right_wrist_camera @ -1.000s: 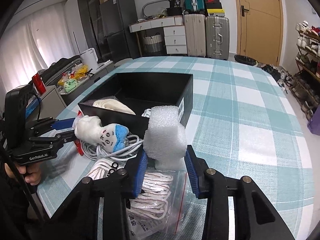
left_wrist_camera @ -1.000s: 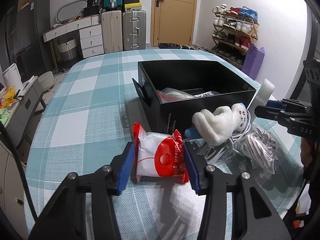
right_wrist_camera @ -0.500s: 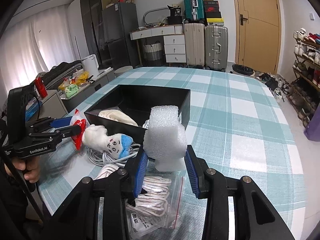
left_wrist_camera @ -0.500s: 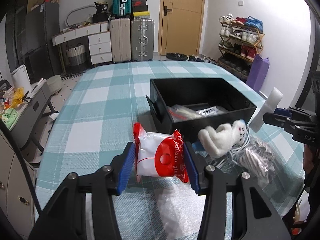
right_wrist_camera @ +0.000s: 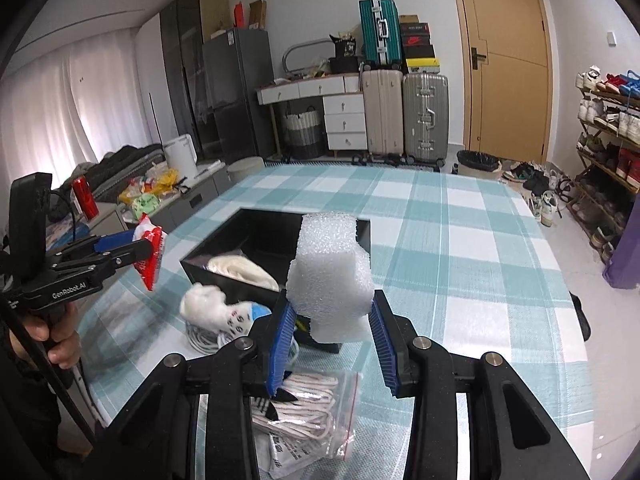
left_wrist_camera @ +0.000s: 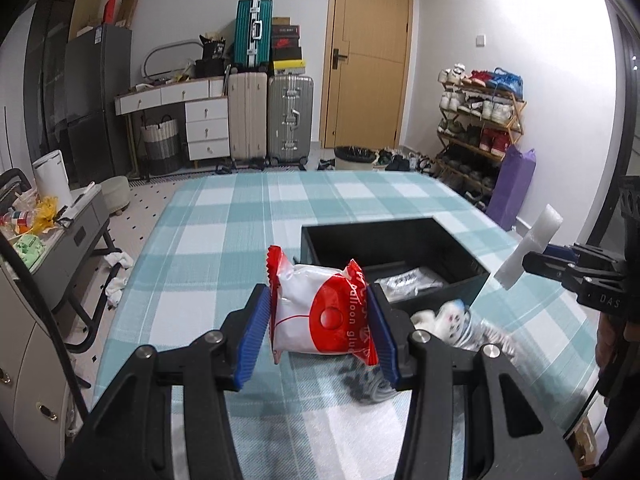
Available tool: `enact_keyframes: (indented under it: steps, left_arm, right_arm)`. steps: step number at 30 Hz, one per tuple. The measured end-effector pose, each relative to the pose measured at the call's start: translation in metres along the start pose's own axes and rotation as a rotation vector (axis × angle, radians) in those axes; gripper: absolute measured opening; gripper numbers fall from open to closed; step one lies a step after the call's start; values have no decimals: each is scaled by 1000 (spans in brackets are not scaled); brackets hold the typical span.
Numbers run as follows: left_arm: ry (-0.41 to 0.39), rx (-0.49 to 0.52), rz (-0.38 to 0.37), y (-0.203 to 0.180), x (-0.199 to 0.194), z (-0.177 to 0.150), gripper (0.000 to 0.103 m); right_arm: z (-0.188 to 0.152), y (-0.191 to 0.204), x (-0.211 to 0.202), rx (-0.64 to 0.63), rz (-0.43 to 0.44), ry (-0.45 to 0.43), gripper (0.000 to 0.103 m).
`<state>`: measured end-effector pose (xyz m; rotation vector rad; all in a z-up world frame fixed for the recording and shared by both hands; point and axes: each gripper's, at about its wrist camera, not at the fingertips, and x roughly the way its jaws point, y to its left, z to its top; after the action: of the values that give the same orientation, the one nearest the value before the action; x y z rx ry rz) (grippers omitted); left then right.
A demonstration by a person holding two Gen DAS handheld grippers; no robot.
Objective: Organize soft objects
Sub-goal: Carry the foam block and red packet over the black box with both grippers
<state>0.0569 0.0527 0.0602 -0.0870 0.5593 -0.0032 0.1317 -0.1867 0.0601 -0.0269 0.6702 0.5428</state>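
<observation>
A table (left_wrist_camera: 248, 216) under a teal-and-white check cloth fills both views, and on it stands an open black box (left_wrist_camera: 420, 236), the place where the soft things seem meant to go. The box already has some contents: a cream bundle (right_wrist_camera: 244, 270) lies against one wall, and a flat clear packet (left_wrist_camera: 404, 282) shows on its floor in the left wrist view. So the sorting looks partly done, perhaps around halfway.

Outside the box, on the cloth near its front wall, a white plush toy (right_wrist_camera: 218, 310) with a blue patch rests on a coil of white cable (right_wrist_camera: 200, 340). Just in front of them lies a zip bag (right_wrist_camera: 316, 412) of striped cord. These three are still to be put away.

Two more things are in the air. The right gripper (right_wrist_camera: 332, 344) has its blue pads pressed into the sides of a white foam block (right_wrist_camera: 330, 272), pinching its lower part while the upper part stands upright above the jaws; the block hangs above the near corner of the box. The left gripper (left_wrist_camera: 318, 334) pinches a red-and-white packet (left_wrist_camera: 320, 312), printed "balloon glue", between its pads, clear of the cloth and short of the box's near wall. A hand (right_wrist_camera: 60, 338) holds that gripper's handle.

Neither held thing is in the box yet; my guess is that both go there next, then the toy, cable and bag.
</observation>
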Motion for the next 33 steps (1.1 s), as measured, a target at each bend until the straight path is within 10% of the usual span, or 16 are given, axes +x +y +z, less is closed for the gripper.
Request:
enact_keyframes:
  steps: [33]
  left_arm:
    - [0, 52, -56, -38, 47, 34, 48]
  right_arm:
    - [37, 17, 32, -68, 74, 8, 38]
